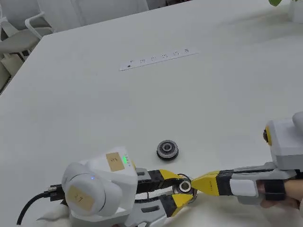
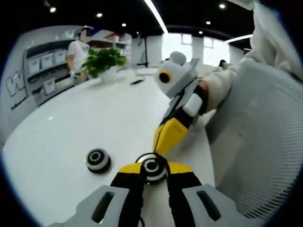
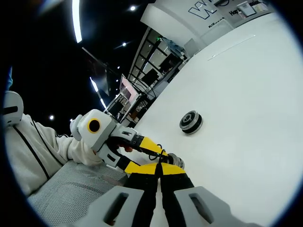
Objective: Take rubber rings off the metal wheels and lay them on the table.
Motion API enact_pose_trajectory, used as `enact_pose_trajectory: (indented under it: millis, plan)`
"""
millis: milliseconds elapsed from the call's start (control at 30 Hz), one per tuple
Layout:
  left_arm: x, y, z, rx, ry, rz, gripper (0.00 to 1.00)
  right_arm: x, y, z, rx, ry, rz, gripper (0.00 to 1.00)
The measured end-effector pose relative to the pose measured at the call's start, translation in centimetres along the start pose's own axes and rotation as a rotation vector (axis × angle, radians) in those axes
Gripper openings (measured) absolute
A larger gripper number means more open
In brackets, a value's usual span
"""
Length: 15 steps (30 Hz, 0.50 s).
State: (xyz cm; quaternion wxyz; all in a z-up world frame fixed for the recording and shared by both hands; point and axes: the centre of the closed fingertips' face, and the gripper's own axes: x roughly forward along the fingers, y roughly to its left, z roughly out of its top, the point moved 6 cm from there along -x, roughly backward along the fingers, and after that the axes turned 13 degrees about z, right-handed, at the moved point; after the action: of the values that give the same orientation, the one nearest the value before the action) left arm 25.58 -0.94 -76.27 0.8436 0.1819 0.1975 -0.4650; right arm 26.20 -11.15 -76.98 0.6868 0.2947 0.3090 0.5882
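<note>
Gripping a small metal wheel [image 1: 184,187] between their yellow tips, the left tongs [image 1: 184,188] stood open only as wide as the wheel, low over the near edge of the desk [image 1: 94,94]. The right tongs [image 1: 193,183] came in from the opposite side with their tips pressed together against the black rubber ring [image 2: 142,157] at the wheel's rim. Whether they had it pinched, I could not tell. A second wheel [image 1: 167,150], its ring on, lay flat on the desk just beyond the two tips, apart from both. Past it the white top ran bare to a socket strip [image 1: 158,58], with plenty of open room. A chair [image 1: 21,38] stood off the far left corner.
</note>
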Motion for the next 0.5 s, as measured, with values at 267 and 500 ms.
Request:
enact_pose_trajectory:
  millis: [267, 500]
  plan:
    - [-0.6, -0.2, 1.0, 0.033, -0.010, -0.013, 0.22, 0.0, 0.0, 0.1, 0.002, -0.003, 0.001, 0.00]
    - [-1.7, 0.4, 3.1, 0.049, -0.083, 0.012, 0.32, 0.0, 0.0, 0.1, 0.002, -0.004, 0.001, 0.00]
